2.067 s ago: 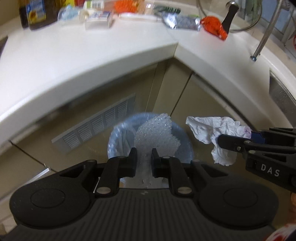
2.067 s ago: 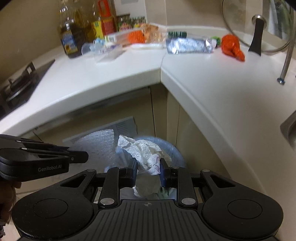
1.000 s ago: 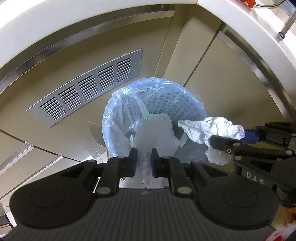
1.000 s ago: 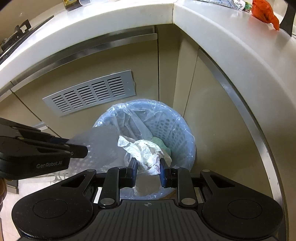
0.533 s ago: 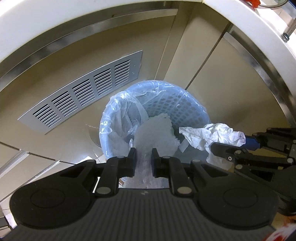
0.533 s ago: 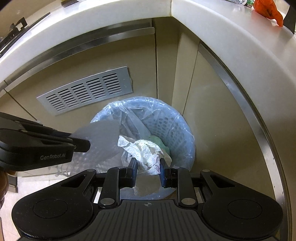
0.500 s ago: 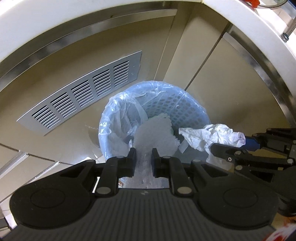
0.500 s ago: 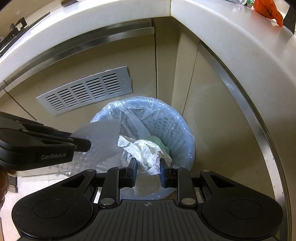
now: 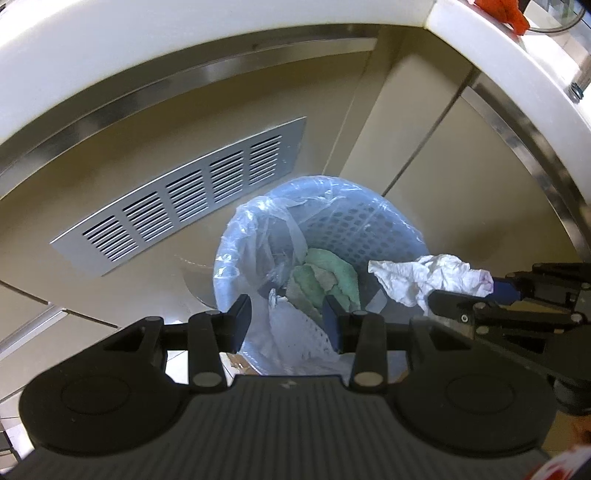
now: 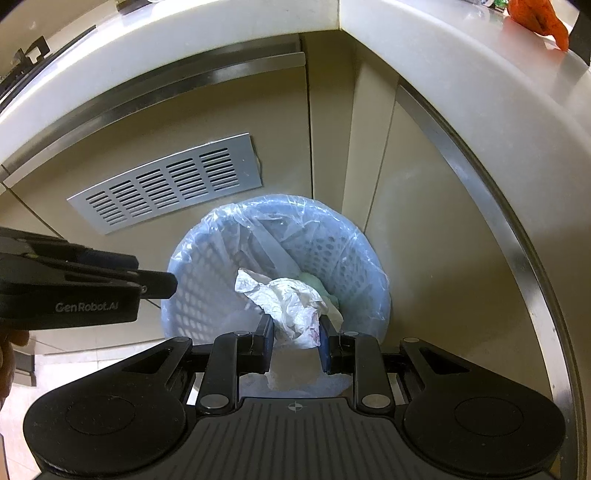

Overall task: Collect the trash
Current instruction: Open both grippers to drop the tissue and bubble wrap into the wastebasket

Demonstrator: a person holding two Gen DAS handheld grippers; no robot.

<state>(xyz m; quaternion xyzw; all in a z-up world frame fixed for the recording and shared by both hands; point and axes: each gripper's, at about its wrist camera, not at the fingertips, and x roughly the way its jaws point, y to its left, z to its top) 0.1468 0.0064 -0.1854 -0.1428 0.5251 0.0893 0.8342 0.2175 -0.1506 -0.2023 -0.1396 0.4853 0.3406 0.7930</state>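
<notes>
At frame centre the left gripper [image 9: 287, 319] has just spread wide, dropping its bubble wrap [image 9: 301, 338] into the bin [image 9: 373, 225], while the right gripper [image 10: 294, 341] stays clamped on crumpled tissue [image 10: 286, 299], next to go.

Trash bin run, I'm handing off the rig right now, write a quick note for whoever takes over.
Left hand-held gripper: open and empty, above the bin.
Bubble wrap: lies inside the lined blue bin, beside green trash. That piece is done.
Right hand-held gripper: shut on the crumpled white tissue, held over the bin opening.
Left to do: open the right gripper so the tissue drops in.
An orange wad sits on the counter above; it may be next to collect, but that is a guess.
</notes>
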